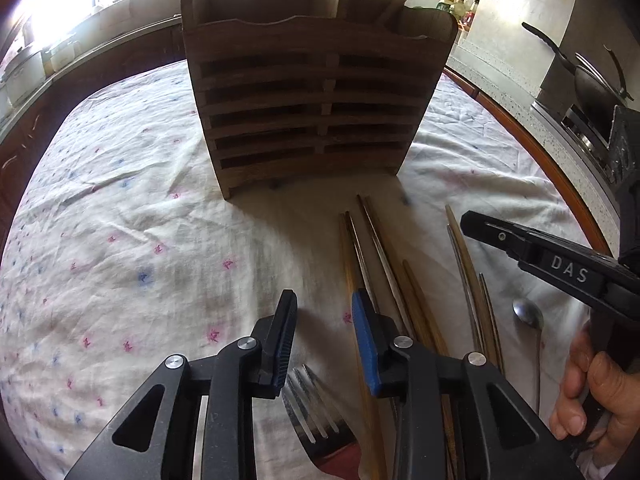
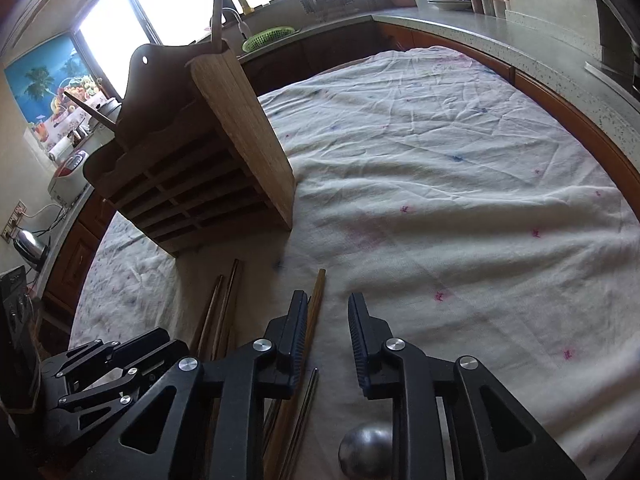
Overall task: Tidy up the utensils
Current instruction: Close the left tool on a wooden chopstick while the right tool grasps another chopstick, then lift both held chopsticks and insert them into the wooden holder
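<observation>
A slatted wooden utensil holder stands on the white cloth with a few sticks in its top. Several chopsticks lie in front of it, and a metal spoon lies to their right. A metal fork lies under my left gripper, whose jaws stand apart over the cloth; its right finger is above a chopstick. My right gripper also has a gap between its pads, with the spoon's bowl below and a chopstick beside its left finger.
The patterned tablecloth covers a round table with a wooden rim. A wok sits on a stove at the right. A counter with a green basket and jars runs behind. A hand holds the right gripper.
</observation>
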Motion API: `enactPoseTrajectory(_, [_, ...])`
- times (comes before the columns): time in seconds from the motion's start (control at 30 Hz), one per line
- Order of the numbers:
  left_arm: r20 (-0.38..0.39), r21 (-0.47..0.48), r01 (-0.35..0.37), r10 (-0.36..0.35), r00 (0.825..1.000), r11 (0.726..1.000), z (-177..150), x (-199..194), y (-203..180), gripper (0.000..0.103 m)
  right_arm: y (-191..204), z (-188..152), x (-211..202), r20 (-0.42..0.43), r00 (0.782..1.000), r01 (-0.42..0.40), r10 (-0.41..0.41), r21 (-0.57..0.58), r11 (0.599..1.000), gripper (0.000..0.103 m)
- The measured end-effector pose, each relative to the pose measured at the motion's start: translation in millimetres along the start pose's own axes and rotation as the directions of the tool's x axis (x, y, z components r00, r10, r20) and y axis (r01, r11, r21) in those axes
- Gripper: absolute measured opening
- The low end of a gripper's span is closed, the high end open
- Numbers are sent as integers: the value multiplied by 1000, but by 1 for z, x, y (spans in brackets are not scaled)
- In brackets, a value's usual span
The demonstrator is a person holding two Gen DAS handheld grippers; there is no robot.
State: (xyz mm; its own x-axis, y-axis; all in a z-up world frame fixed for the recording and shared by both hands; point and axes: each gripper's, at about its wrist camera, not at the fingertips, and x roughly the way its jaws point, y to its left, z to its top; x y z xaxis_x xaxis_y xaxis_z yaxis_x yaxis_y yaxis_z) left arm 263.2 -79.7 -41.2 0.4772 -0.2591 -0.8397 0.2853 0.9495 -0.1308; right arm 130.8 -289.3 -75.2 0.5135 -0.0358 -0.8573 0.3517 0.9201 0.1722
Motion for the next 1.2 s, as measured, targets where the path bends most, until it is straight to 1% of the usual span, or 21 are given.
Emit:
enactPoseTrajectory(0.1, [1, 0, 4, -4, 1000, 1000, 3, 4, -1, 29, 4, 2, 11, -25, 1000, 11, -12, -21, 1000, 14])
enactPoseTrajectory(0.17, [1, 0, 8, -8, 1000, 1000, 6, 7, -1, 29, 7, 3, 15, -18, 999, 29, -30, -43, 999, 10])
enactPoseTrajectory(0.23, [-12, 5, 20, -20, 1000, 1000, 9, 12, -2, 28, 10, 5, 17, -18, 999, 41, -42, -64, 997, 8])
enactPoseTrajectory(0.33, [-10, 70, -38, 39, 999, 997, 11, 18, -14, 27, 14, 9, 21, -20, 999, 47, -49, -80, 996, 7])
enactPoseTrajectory(0.43, [-4, 94, -51, 51, 999, 994, 12, 22, -18, 26, 18, 10, 24, -20, 998, 59, -61, -103, 993, 8])
enactPoseTrajectory(0.53, [-1, 104, -54, 55, 998, 993, 14, 26, -19, 20, 21, 12, 27, -26, 997, 71, -75, -127, 989, 8])
enactPoseTrajectory(0.57, [1, 106, -53, 53, 999, 993, 15, 27, -19, 10, 23, 13, 28, -29, 996, 75, -80, -137, 988, 8])
enactPoseTrajectory(0.6, [0, 102, -47, 47, 999, 994, 16, 28, -18, 7, 24, 14, 29, -30, 996, 77, -82, -143, 987, 8])
enactPoseTrajectory(0.67, [0, 79, -30, 30, 1000, 996, 17, 27, -15, 6, 24, 15, 29, -29, 997, 72, -77, -143, 987, 8])
enactPoseTrajectory(0.73, [14, 51, -9, 8, 1000, 999, 17, 22, -10, 6, 20, 15, 27, -36, 999, 35, -39, -112, 993, 6])
enactPoseTrajectory(0.77, [30, 39, 3, -4, 1000, 999, 16, 16, -7, 5, 16, 15, 25, -38, 999, 9, -12, -89, 996, 6])
enactPoseTrajectory(0.8, [47, 29, 7, -9, 999, 1000, 15, 10, -5, 5, 16, 15, 20, -29, 1000, 5, -7, -76, 997, 6])
enactPoseTrajectory(0.93, [121, -16, 55, -53, 991, 998, 12, -24, 5, 4, 16, 12, -10, 37, 998, -44, 46, -50, 998, 5])
enactPoseTrajectory(1.1, [208, -64, 127, -111, 972, 990, 2, -71, 21, 4, 19, 13, -57, 130, 984, -120, 123, -32, 992, 5])
enactPoseTrajectory(1.2, [253, -89, 159, -132, 958, 983, -6, -97, 31, 4, 25, 13, -85, 179, 973, -141, 148, -50, 989, 5])
